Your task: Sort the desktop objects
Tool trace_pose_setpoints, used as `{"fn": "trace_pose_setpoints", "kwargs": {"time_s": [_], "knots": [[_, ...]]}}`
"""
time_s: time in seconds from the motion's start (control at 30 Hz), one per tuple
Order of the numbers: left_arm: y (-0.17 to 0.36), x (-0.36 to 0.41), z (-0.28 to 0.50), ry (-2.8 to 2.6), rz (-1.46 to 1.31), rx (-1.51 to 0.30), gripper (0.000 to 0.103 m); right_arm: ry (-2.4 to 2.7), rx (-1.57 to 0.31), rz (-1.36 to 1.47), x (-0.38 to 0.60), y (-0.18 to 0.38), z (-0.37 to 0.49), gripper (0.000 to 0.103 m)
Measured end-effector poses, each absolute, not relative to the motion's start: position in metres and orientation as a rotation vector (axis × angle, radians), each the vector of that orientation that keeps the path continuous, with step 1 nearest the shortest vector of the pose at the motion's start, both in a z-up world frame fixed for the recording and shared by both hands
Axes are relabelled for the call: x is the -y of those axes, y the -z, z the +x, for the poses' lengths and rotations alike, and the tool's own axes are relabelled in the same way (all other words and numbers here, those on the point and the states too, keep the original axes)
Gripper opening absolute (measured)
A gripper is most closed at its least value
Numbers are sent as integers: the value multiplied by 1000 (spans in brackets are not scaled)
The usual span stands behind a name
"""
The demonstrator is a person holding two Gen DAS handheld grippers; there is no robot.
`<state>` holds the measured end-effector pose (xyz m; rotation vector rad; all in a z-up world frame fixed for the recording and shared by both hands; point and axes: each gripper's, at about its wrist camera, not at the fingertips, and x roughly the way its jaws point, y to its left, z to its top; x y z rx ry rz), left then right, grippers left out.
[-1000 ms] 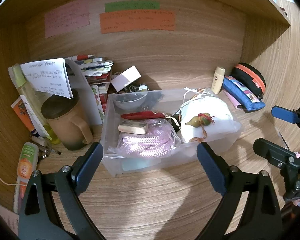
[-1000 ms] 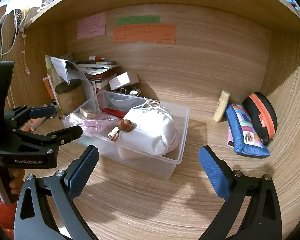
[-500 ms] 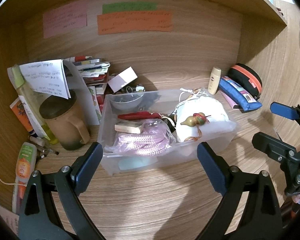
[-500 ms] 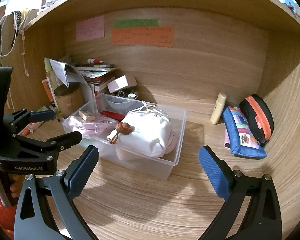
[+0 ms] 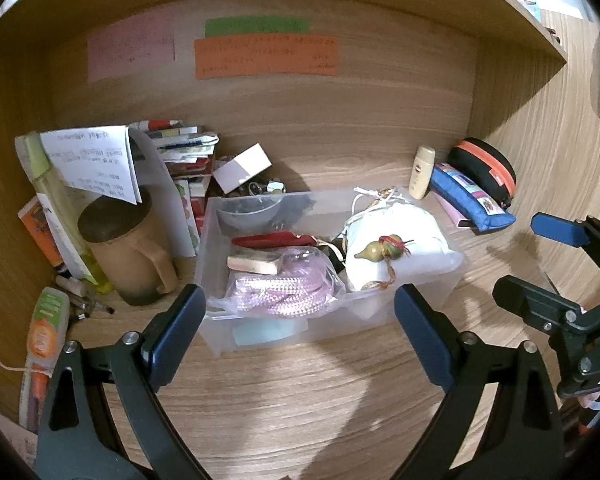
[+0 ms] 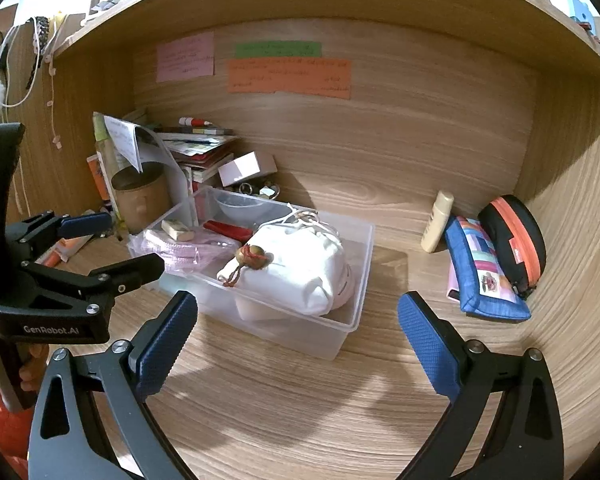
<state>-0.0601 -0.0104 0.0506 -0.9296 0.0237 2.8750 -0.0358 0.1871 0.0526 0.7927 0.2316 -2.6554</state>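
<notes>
Desk (image 5: 300, 400): bin (image 5: 332, 312) just beyond fingers (image 5: 176, 332), prob. untouched.

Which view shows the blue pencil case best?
The right wrist view: the blue pencil case lies nearly full-face there, its patchwork top visible. The left wrist view shows it smaller, seen more from its side.

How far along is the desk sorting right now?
Done: the clear bin already holds a white pouch and pink rope. In hand: nothing; left claw and right claw are open. Left: the blue pencil case, black case and small bottle.
</notes>
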Motion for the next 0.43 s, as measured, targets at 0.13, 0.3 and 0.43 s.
{"fn": "trace_pose_setpoints", "kwargs": {"time_s": [0.13,0.3,0.43], "knots": [[-50,11,-61,-2873,-934,-23,96,2652,-232,794,-188,-52,-37,100],[-50,8,-59,-2872,-915,-39,96,2644,-230,803,-188,-51,-40,100],[-51,8,-58,-2861,-912,-41,96,2640,-224,811,-189,-50,-42,100]]}}
